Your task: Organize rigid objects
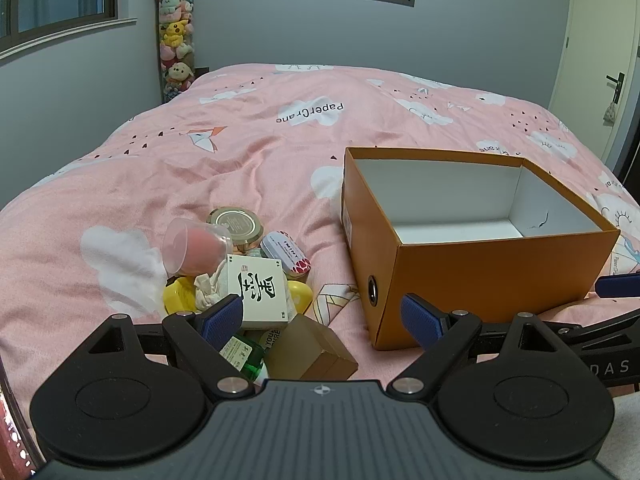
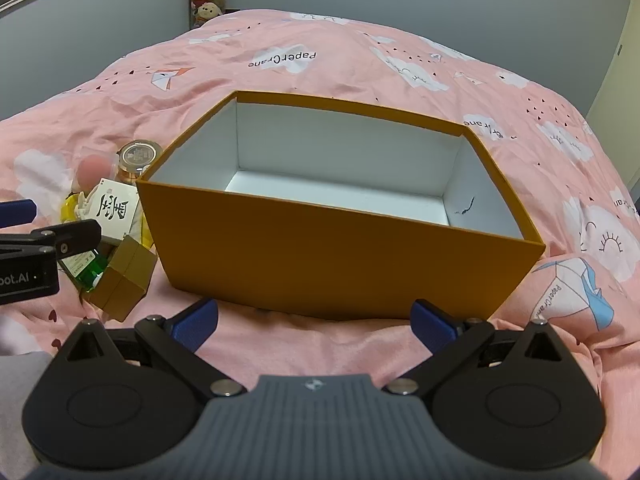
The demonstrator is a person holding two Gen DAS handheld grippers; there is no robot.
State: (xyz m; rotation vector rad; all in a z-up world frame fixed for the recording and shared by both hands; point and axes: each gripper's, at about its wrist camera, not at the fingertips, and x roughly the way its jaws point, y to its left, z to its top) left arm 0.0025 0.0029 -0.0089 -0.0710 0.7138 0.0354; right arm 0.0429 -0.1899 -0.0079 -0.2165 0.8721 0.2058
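Orange cardboard box (image 2: 344,264) empty, white-lined; brown cuboid box (image 1: 316,350) beside; both grippers' jaws spread.

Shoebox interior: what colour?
White inside the orange shoebox, with one small dark mark near a corner; clearest in the right wrist view.

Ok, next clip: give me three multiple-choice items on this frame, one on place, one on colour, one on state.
1. The pile of small things lies where from the cardboard box?
A. inside it
B. on its left
C. behind it

2. The box's outside is
A. orange
B. green
C. black

3. The left tongs are
A. shut on a jar
B. open, holding nothing
C. shut on the box

Answers: 1 B, the white carton and its neighbours sit on the pink bedcover left of the box. 2 A, orange walls, white inside. 3 B, blue fingers spread with nothing between.
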